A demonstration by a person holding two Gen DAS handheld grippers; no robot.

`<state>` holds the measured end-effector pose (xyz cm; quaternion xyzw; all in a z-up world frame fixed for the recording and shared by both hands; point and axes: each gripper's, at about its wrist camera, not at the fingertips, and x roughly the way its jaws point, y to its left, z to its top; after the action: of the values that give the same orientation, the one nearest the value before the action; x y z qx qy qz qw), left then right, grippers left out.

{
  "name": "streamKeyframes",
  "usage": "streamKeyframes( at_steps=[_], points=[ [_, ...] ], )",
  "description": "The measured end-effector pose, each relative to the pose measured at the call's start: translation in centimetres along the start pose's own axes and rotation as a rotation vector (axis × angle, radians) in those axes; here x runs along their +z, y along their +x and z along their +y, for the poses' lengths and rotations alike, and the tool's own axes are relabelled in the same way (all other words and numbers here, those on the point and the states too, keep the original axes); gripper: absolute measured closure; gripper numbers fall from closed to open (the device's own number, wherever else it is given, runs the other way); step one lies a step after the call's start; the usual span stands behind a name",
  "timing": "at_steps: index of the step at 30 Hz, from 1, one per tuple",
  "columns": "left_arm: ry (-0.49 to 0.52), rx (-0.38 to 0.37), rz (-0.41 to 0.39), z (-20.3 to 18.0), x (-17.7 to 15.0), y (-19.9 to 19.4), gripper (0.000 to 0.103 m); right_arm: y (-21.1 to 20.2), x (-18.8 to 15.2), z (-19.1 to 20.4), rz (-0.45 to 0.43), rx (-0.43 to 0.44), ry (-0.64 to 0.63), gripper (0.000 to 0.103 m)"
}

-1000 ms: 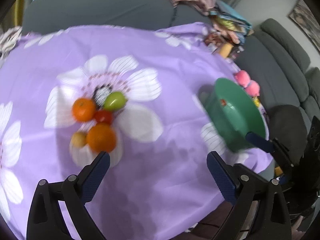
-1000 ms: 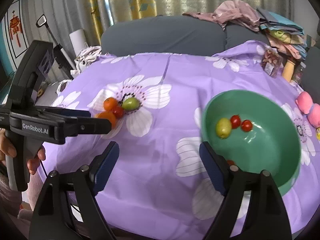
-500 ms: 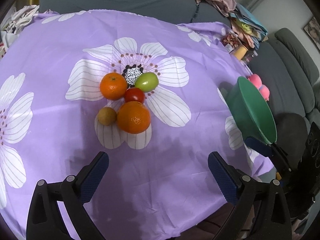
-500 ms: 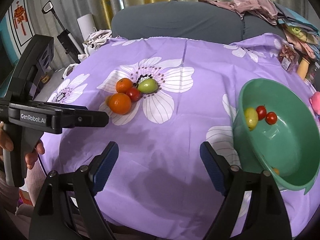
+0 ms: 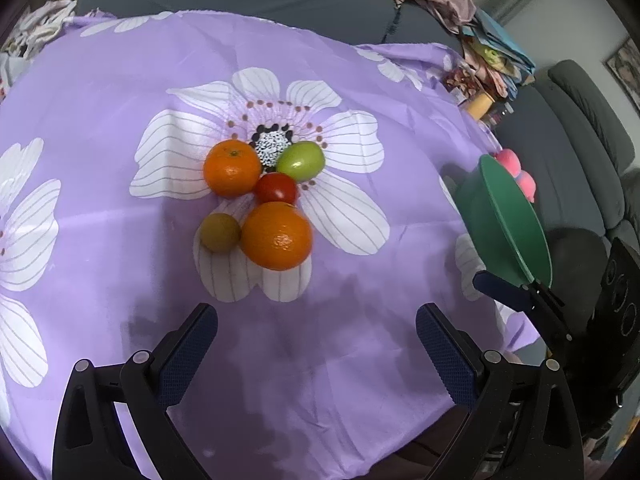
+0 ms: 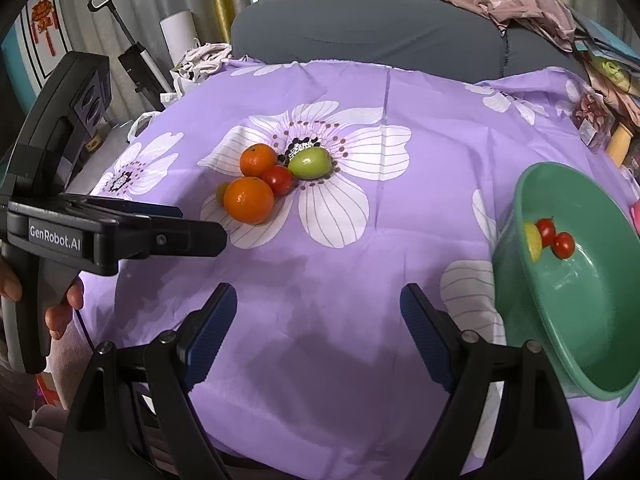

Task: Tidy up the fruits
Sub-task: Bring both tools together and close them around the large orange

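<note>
A cluster of fruit lies on the purple flowered cloth: a large orange, a second orange, a red tomato, a green fruit and a small brown fruit. The cluster shows in the right wrist view too, with the large orange nearest. My left gripper is open and empty, just short of the large orange. My right gripper is open and empty. A green bowl at the right sits tilted and holds two small tomatoes and a yellow-green fruit.
The green bowl stands at the table's right edge with pink objects behind it. A grey sofa with piled clothes runs along the back. Jars and clutter sit at the far right.
My left gripper has moved closer to the fruit cluster, which now looks larger and more central. My right gripper has shifted left, so the bowl sits further right in its view.
</note>
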<state>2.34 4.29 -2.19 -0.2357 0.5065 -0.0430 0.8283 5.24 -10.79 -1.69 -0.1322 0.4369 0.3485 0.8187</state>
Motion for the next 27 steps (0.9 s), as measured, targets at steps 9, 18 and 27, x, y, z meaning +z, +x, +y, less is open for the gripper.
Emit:
streamKeyframes(
  at_steps=[9, 18, 27],
  points=[
    [-0.013, -0.015, 0.011, 0.8, 0.3, 0.6, 0.004, 1.6, 0.4, 0.2, 0.035, 0.007, -0.004, 0.019],
    [-0.004, -0.040, 0.007, 1.1, 0.7, 0.7, 0.004, 3.0, 0.8, 0.7, 0.064, 0.019, -0.017, 0.019],
    [0.010, -0.070, -0.008, 1.0, 0.5, 0.2, 0.004, 3.6, 1.1, 0.9, 0.066, 0.041, -0.029, 0.019]
  ],
)
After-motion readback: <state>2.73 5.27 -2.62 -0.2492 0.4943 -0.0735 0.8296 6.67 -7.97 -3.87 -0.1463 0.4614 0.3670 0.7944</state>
